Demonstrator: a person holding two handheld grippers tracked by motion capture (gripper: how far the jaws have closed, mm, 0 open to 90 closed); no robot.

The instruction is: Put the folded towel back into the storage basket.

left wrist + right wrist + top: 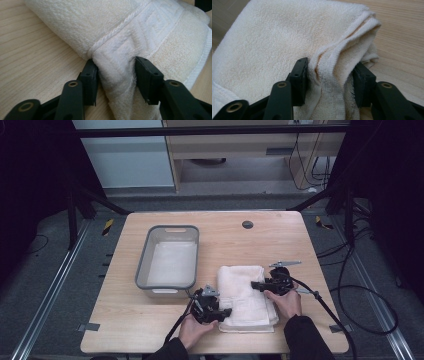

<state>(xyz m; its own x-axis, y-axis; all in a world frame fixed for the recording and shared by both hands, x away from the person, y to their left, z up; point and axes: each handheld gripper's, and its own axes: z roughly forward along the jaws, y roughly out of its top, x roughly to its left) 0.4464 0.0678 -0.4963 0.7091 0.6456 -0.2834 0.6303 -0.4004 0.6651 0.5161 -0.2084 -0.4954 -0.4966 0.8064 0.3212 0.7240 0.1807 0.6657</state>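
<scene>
Towel [247, 296] folded on the wooden surface [280, 240], pinched at both ends.

High view: lying near the front edge, just right of the grey tub [169, 257]; left gripper [224, 312] biting into the near-left corner, right gripper [256, 284] reaching in from the right onto the middle of the right side, a hand behind each. Left gripper view: jaws part-way closed and pressed against a bunched ridge of towel [120, 37] at its woven border, cloth squeezed tight between the two black pads [90, 77], bare wood to the left. Right gripper view: same story, jaws half shut and clamped on a thick gathered fold of towel [287, 37], layered edges bulging up between the pads [299, 75], wood grain off to the right.
</scene>
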